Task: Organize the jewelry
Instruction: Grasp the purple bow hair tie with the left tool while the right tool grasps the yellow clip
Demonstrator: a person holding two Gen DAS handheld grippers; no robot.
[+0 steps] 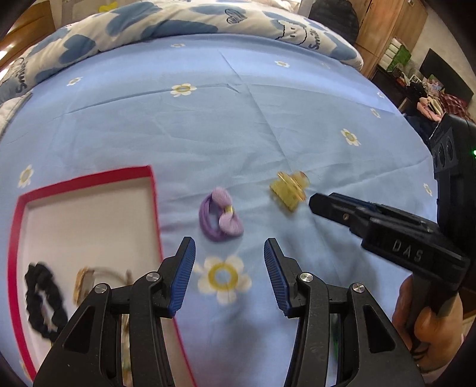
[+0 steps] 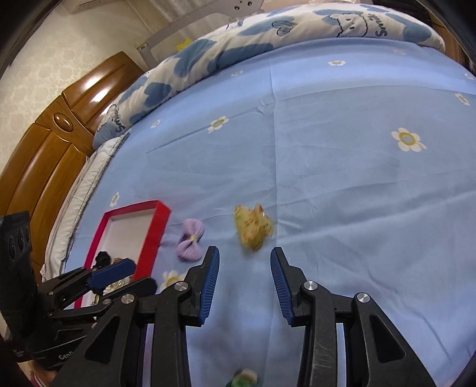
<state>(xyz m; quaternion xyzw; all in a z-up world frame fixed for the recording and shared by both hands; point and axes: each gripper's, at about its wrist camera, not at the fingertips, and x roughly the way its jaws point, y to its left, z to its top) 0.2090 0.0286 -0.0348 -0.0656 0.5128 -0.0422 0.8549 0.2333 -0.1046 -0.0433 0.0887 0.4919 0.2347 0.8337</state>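
Observation:
A purple bow hair tie (image 1: 220, 216) lies on the blue sheet just ahead of my open, empty left gripper (image 1: 229, 248); it also shows in the right wrist view (image 2: 191, 240). A yellow claw clip (image 1: 289, 191) lies to its right, close to the right gripper's tip in the left wrist view. In the right wrist view the clip (image 2: 252, 226) lies just ahead of my open, empty right gripper (image 2: 245, 256). A red-rimmed box (image 1: 154, 208) on the left holds a black scrunchie (image 1: 44, 300) and a gold piece (image 1: 84, 282).
The bed has a blue flowered sheet (image 1: 238, 119) and a rolled quilt (image 1: 178, 20) at the far side. A wooden headboard (image 2: 53, 143) stands on the left in the right wrist view. A small green item (image 2: 244, 379) lies under the right gripper. Furniture stands at far right.

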